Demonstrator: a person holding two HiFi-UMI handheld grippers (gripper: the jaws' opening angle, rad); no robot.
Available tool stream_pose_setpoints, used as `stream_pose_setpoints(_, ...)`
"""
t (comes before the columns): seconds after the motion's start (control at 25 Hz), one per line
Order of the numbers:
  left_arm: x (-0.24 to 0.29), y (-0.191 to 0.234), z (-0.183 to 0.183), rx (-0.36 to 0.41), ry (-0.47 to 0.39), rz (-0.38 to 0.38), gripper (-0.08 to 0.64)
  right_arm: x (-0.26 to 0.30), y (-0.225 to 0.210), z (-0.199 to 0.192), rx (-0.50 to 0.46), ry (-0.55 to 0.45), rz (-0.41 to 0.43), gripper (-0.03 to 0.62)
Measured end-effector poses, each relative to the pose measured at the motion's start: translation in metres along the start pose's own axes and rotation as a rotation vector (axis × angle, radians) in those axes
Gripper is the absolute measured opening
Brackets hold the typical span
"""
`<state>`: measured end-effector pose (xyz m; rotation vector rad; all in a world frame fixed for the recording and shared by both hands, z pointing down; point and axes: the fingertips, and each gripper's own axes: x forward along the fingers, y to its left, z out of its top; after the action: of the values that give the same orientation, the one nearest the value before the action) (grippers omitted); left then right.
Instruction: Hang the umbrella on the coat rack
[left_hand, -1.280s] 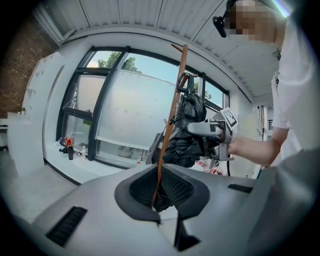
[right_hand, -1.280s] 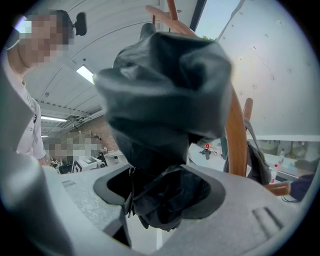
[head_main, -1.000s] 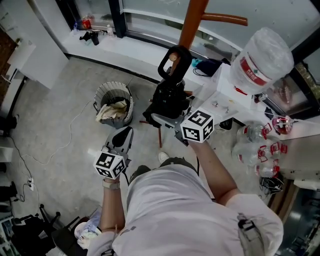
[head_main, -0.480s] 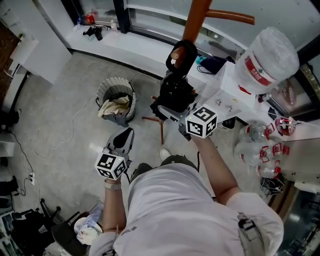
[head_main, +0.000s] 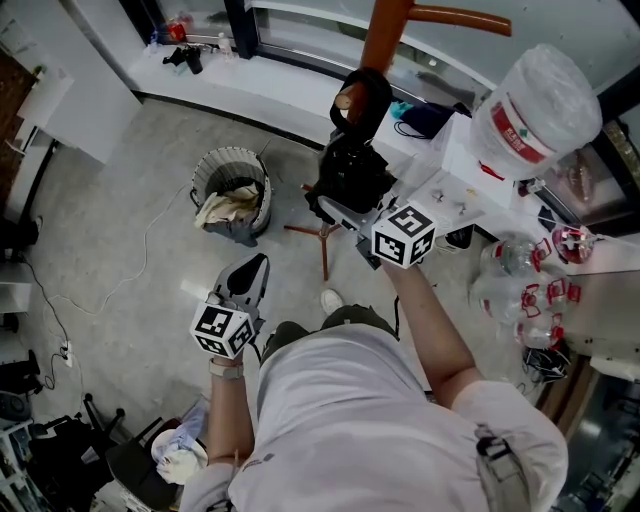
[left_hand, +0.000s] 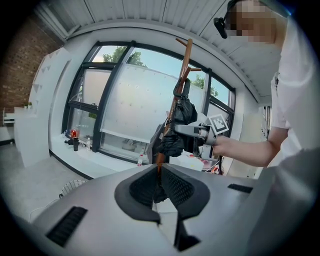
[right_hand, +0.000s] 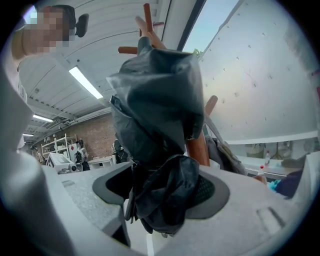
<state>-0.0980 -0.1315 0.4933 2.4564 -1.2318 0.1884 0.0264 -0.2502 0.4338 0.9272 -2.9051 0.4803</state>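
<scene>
A black folded umbrella (head_main: 350, 180) hangs against the orange-brown coat rack (head_main: 385, 30). Its loop handle (head_main: 362, 95) sits around a peg end. My right gripper (head_main: 335, 210) holds the bundled canopy from the near side. In the right gripper view crumpled black fabric (right_hand: 155, 110) fills the space between the jaws (right_hand: 165, 195), which are opening, and the rack's pole (right_hand: 200, 145) shows just behind. My left gripper (head_main: 250, 268) hangs lower left, shut and empty. In the left gripper view its jaws (left_hand: 159, 175) point at the umbrella (left_hand: 180, 120) on the rack (left_hand: 185, 55).
A round bin (head_main: 232, 195) with rags stands on the floor left of the rack. A white counter with a big water jug (head_main: 530, 110) and plastic bottles (head_main: 520, 290) is at the right. A low window sill (head_main: 270, 95) runs behind the rack.
My right gripper and the umbrella have shifted a little further from me, toward the rack. The left gripper has stayed put.
</scene>
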Motion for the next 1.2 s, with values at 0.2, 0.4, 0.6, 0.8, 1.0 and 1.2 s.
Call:
stream_pose_setpoints(0.2, 0.001, -0.003, -0.004, -0.003, 0.01, -0.011, 0.003, -0.003, -0.005, -0.001, 0.001, -0.026, -0.037, 0.294)
stream_pose_setpoints(0.4, 0.002, -0.006, -0.007, -0.005, 0.017, -0.023, 0.003, -0.008, -0.011, -0.005, 0.015, -0.04, -0.086, 0.307)
stream_pose_setpoints(0.6, 0.005, -0.008, -0.01, -0.005, 0.026, -0.035, 0.003, -0.017, -0.015, -0.009, 0.03, -0.055, -0.12, 0.311)
stream_pose_setpoints(0.8, 0.004, -0.009, -0.012, -0.003, 0.031, -0.054, 0.003, -0.026, -0.02, -0.013, 0.04, -0.077, -0.184, 0.322)
stream_pose_setpoints(1.0, 0.005, -0.012, -0.014, -0.001, 0.037, -0.079, 0.003, -0.038, -0.02, -0.021, 0.031, -0.07, -0.232, 0.327)
stream_pose_setpoints(1.2, 0.013, -0.018, -0.014, 0.007, 0.041, -0.115, 0.003, -0.055, -0.015, -0.029, 0.044, -0.07, -0.256, 0.325)
